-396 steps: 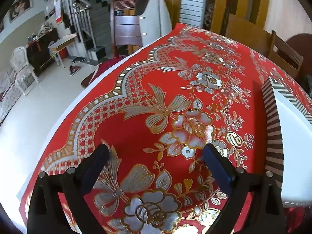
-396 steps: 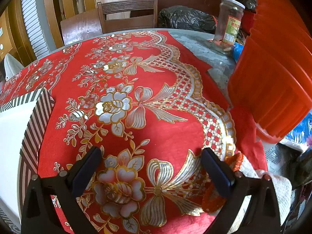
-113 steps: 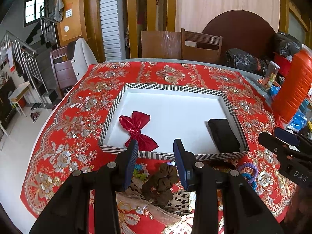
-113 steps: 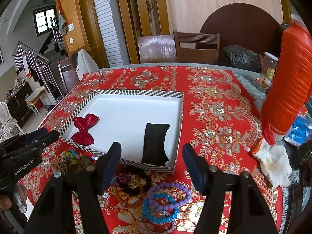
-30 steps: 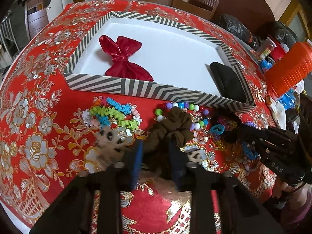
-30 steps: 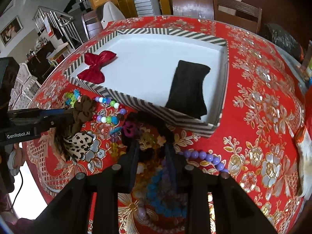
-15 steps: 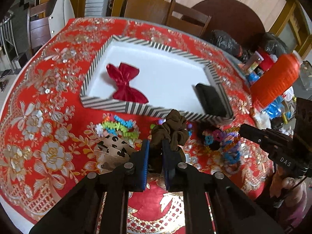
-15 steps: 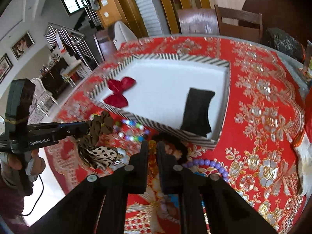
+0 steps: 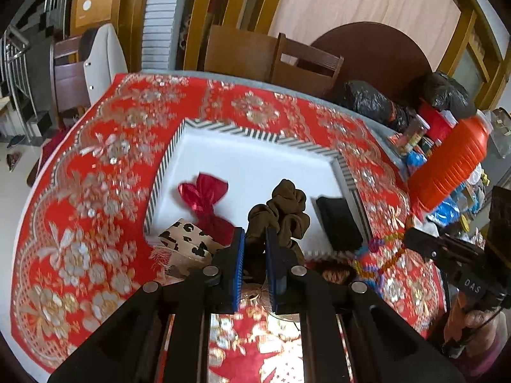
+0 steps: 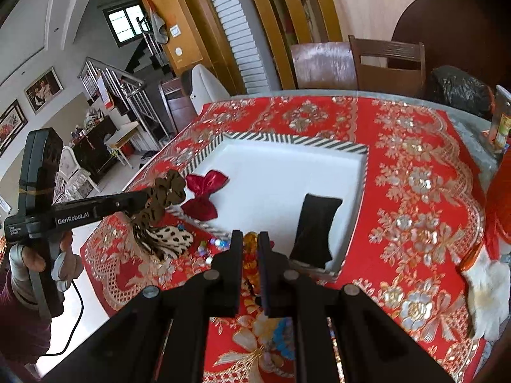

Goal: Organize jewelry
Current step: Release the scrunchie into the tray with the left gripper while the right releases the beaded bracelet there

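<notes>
My left gripper point(image 9: 255, 234) is shut on a brown scrunchie point(image 9: 284, 210) and holds it in the air over the near edge of the striped white tray point(image 9: 179, 146); a leopard-print hair tie point(image 9: 188, 239) hangs with it. The scrunchie point(image 10: 166, 191) also shows in the right wrist view. My right gripper point(image 10: 249, 239) is shut on a string of amber and coloured beads point(image 10: 250, 249), lifted above the cloth before the tray point(image 10: 287, 142). A red bow point(image 9: 204, 198) and a black cushion point(image 9: 338, 223) lie in the tray.
A red and gold cloth point(image 9: 80, 223) covers the table. An orange ribbed jug point(image 9: 447, 166) and black bags point(image 9: 373, 102) stand at the right. Loose coloured beads point(image 10: 210, 245) lie by the tray's near wall. A white glove point(image 10: 488, 290) lies right. Chairs point(image 9: 303, 63) stand behind.
Both grippers have risen from the cloth. The left has carried the brown scrunchie and leopard tie toward the tray; the right has lifted its beads.
</notes>
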A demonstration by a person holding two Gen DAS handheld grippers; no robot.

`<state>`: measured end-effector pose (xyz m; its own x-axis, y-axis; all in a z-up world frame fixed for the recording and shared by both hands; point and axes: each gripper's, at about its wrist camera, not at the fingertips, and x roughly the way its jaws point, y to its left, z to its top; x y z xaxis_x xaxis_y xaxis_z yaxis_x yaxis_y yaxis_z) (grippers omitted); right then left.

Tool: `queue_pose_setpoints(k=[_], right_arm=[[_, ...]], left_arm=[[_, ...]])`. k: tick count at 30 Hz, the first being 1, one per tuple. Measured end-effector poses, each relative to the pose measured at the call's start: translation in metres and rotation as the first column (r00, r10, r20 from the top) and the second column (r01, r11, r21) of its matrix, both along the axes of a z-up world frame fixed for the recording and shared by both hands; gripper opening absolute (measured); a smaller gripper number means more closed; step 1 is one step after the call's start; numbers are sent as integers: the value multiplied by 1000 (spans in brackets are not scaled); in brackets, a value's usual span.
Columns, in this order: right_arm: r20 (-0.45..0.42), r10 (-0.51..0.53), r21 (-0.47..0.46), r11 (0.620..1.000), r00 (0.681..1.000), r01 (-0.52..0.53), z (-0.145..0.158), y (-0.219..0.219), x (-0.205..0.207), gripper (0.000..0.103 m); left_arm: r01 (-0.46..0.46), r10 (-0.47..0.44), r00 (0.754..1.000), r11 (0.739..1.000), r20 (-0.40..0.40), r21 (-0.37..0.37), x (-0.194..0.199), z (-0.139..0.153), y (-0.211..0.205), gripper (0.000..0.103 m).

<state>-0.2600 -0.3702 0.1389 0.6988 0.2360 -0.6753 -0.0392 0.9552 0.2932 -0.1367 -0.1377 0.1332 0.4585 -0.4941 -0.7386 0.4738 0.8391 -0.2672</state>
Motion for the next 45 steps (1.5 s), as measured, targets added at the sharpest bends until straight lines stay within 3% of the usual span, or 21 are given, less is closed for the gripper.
queue_pose_setpoints(k=[9, 19, 27, 33, 38, 39, 42, 45], right_arm=[[0, -15, -24, 1000, 1000, 15, 3, -4, 34, 9], [-21, -33, -58, 998, 999, 32, -5, -4, 102, 9], [-76, -125, -72, 990, 989, 120, -33, -38, 159, 9], [-177, -228, -146, 968, 957, 204, -76, -69, 163, 9], [-185, -230, -165, 966, 955, 201, -86, -75, 157, 9], [-179, -230, -165, 965, 957, 202, -86, -76, 156, 11], [-164, -235, -183, 962, 958, 204, -82, -73, 151, 30], [-153, -223, -170, 966, 963, 196, -77, -68, 144, 31]], left_arm=[[-55, 56, 998, 998, -10, 25, 41, -13, -20, 16], [-107, 108, 994, 992, -18, 64, 86, -32, -35, 16], [-174, 176, 984, 982, -16, 73, 125, -43, -41, 16], [-215, 219, 975, 970, -26, 114, 144, -63, -39, 16], [-223, 226, 974, 968, -11, 115, 143, -69, -39, 18], [-221, 223, 975, 969, -6, 111, 143, -69, -39, 19], [-213, 214, 977, 970, 10, 116, 140, -67, -40, 31], [-208, 205, 978, 970, 36, 127, 133, -62, -42, 36]])
